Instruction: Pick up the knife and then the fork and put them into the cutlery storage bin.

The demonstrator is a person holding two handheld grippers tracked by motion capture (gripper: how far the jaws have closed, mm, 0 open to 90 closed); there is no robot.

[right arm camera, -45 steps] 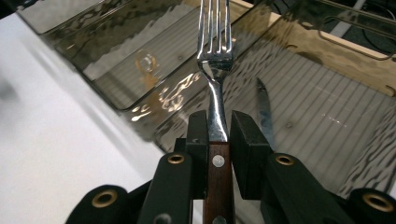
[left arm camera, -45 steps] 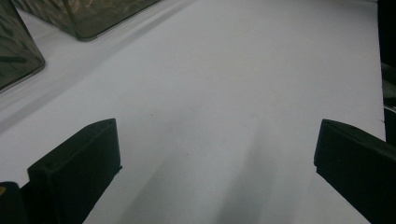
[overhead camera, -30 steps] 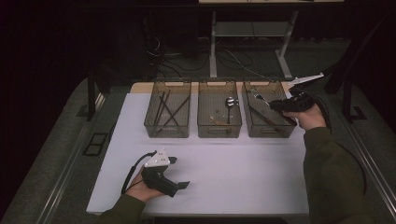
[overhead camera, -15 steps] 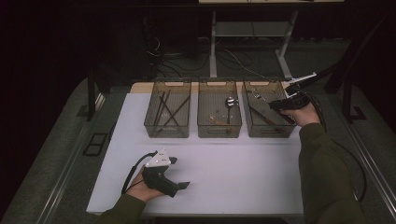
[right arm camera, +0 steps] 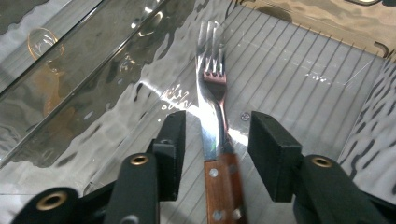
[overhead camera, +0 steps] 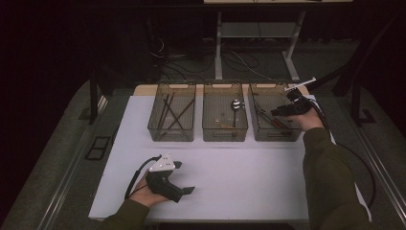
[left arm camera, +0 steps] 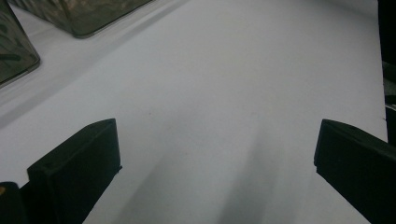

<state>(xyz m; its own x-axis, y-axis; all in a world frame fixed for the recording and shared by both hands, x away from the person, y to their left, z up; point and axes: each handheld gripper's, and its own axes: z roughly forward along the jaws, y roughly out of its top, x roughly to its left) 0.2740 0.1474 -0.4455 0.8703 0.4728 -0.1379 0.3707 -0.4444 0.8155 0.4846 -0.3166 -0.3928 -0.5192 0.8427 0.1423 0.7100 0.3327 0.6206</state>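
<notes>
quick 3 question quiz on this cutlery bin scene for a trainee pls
1. True or false: the right tongs are clamped on the fork.
2. Which bin holds the spoon: A left, B middle, C right?
3. What lies under the left tongs?

Key
1. False: the jaws have just been opening and stand apart on either side of the fork's handle, which lies in the right bin.
2. B, the middle bin.
3. Bare white table; the jaws are wide open.
</notes>
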